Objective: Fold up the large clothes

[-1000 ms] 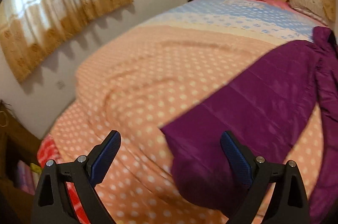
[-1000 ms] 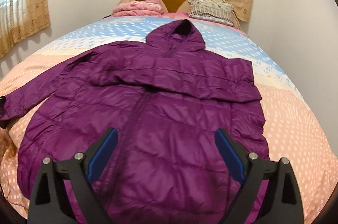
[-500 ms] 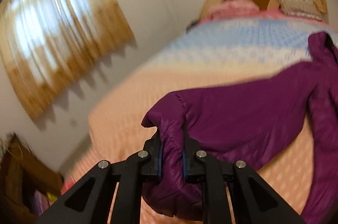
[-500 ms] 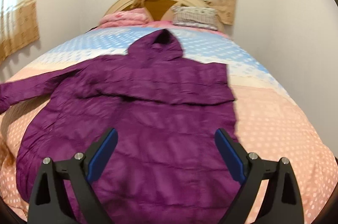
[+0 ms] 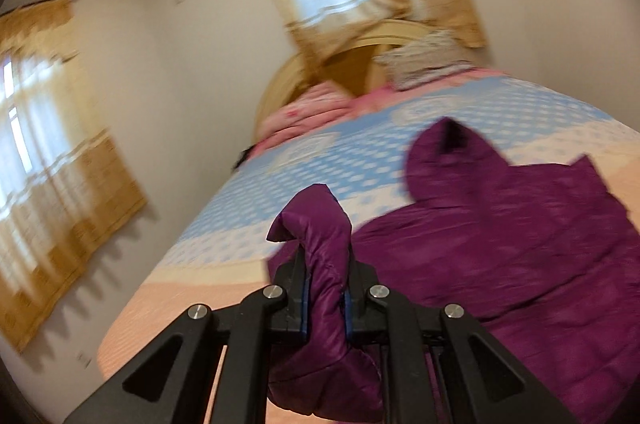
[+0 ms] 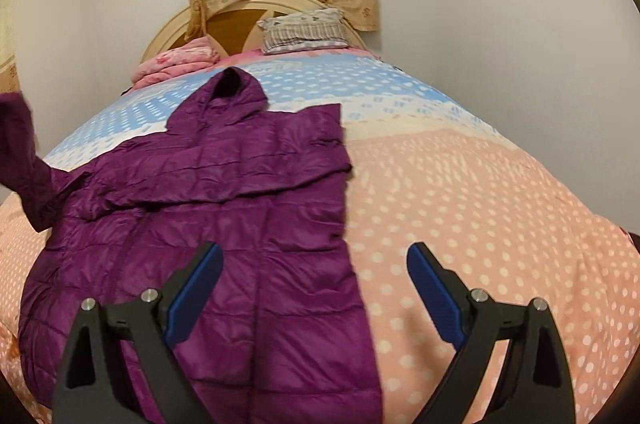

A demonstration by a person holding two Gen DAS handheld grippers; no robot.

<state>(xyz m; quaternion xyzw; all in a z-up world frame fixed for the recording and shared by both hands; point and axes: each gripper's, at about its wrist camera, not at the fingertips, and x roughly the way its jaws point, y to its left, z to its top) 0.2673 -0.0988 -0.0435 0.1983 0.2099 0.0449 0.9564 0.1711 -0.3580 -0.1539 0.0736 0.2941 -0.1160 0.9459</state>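
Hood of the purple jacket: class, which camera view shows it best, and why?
The right wrist view: the hood lies sharp and whole on the bed. The left wrist view shows it too, but blurred and tilted behind the clamped sleeve.

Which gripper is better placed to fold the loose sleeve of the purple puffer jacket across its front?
Left. The left gripper is shut on the sleeve of the purple puffer jacket and holds it lifted; the right gripper hangs open, holding nothing.

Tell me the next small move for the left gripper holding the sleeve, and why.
Probably carry the sleeve across the purple jacket chest and lay it flat. The left gripper is shut on its cuff, lifted off the bed; the other sleeve already lies folded across.
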